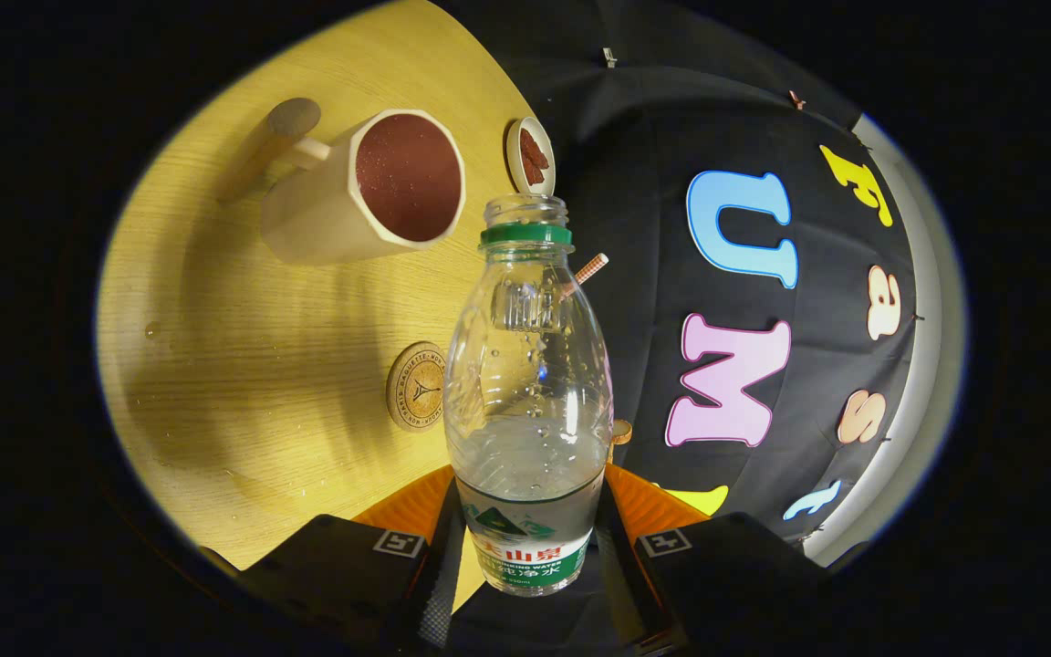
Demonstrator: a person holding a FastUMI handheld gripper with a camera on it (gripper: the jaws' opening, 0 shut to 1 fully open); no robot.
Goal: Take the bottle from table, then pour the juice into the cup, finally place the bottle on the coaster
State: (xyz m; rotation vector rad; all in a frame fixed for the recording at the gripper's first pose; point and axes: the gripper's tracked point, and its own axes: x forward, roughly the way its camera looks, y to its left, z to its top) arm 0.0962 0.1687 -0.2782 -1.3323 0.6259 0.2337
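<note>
A clear plastic bottle [528,392] with a green neck ring and no cap sits between my fingers, and my gripper [530,547] is shut on its labelled lower part. It holds clear liquid up to about a third of its height. The whole view is rolled, so the wooden table [288,347] slants. Beyond the bottle and to its left stands a cream mug [370,187] with a dark red inside, its handle pointing away. A round cork coaster [416,386] lies on the table just left of the bottle's body.
A small round dish [531,155] with reddish-brown pieces sits near the table's far edge, just beyond the bottle's mouth. A striped straw [587,270] pokes out behind the bottle's neck. Water drops [152,329] dot the tabletop. The black booth wall rises to the right.
</note>
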